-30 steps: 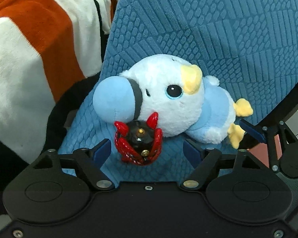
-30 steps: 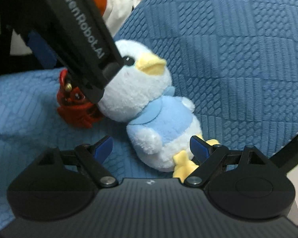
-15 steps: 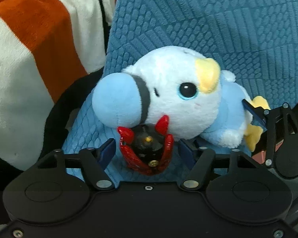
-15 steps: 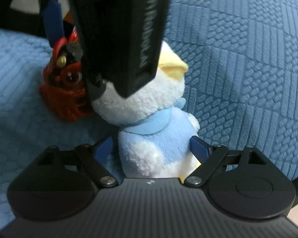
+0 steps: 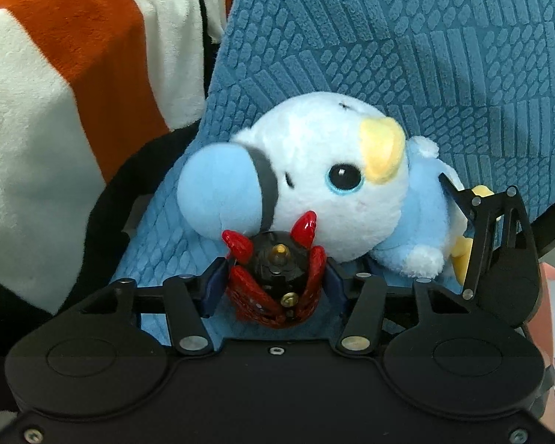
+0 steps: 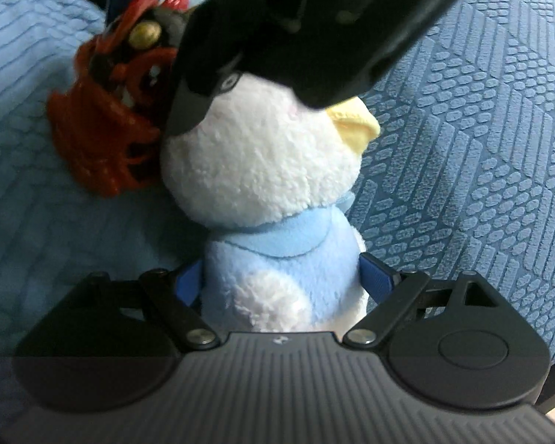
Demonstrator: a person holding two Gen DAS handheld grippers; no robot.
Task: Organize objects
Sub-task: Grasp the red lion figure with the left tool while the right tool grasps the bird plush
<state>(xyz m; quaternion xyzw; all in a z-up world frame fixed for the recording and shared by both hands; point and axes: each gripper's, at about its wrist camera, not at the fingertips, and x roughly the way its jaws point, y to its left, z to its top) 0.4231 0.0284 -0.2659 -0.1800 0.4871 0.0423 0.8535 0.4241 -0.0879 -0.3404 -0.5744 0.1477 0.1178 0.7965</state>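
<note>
Left wrist view: the left gripper (image 5: pixel 273 285) has just been closing its blue fingers (image 5: pixel 212 286), which now press both sides of the red and black toy (image 5: pixel 275 277) lying on the blue textured cushion (image 5: pixel 407 55) against the head of the plush bird (image 5: pixel 325 181). Right wrist view shows the right gripper (image 6: pixel 283 281) with its fingers (image 6: pixel 377 281) wide, flanking the bird's light blue body; whether they press it I cannot tell. An orange and white blanket (image 5: pixel 55 92) lies beside the cushion.
</note>
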